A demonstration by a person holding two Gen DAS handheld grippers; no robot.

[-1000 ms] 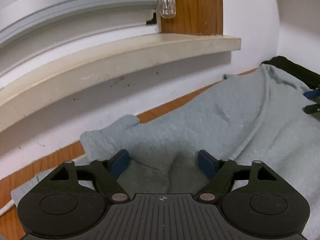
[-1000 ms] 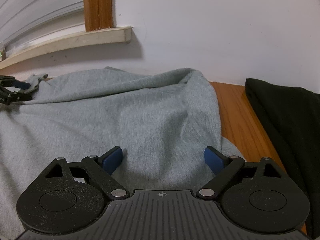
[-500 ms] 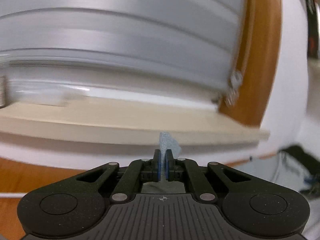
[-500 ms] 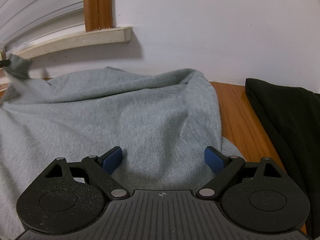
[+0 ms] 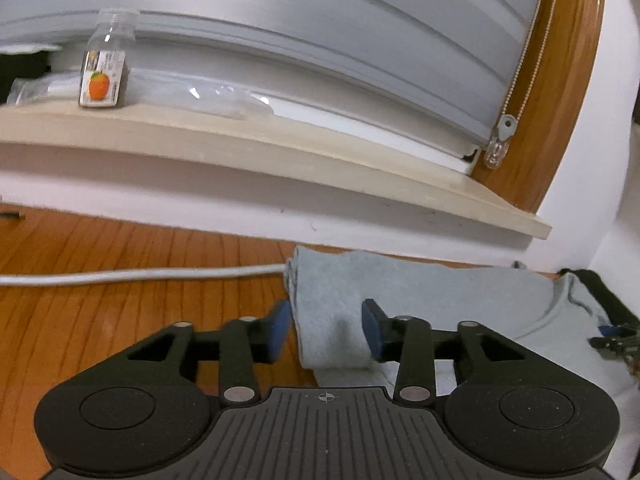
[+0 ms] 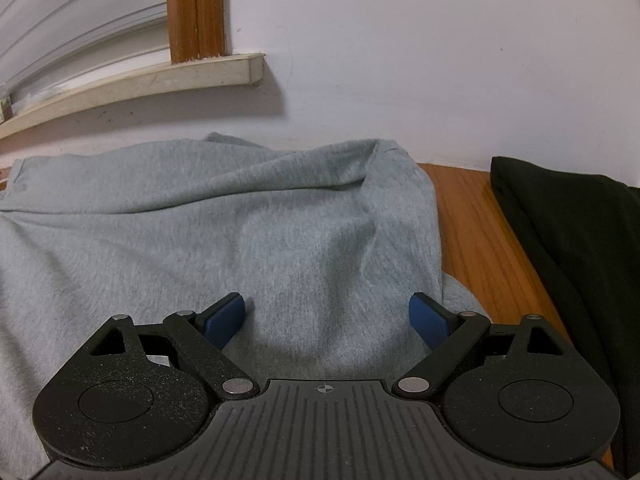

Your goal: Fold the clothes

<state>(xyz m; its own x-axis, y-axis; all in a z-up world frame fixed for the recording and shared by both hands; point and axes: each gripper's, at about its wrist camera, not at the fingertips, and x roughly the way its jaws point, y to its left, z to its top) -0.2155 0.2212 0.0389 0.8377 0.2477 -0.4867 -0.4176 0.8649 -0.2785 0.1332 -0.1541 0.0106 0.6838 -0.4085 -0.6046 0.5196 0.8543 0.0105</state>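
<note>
We judge the folding barely begun: the soft light-grey knit garment [image 6: 224, 240] lies spread and rumpled across the orange-brown wooden surface [image 5: 100, 320] under the cream window ledge [image 5: 280, 152], with no clean crease showing and loose ridges bunched near the white wall [image 6: 400, 60]. One narrow end of it, perhaps a sleeve, is laid out to the side beside a white cable [image 5: 140, 274]. Our left gripper [image 5: 326, 330] has its fingers partly apart and opening, that end lying between them without being pinched. Our right gripper [image 6: 328, 314] hovers with fingers spread wide over the garment's body, gripping nothing. A black cloth [image 6: 568, 240] lies beside it. Smoothing and all the folds appear to be left.
</note>
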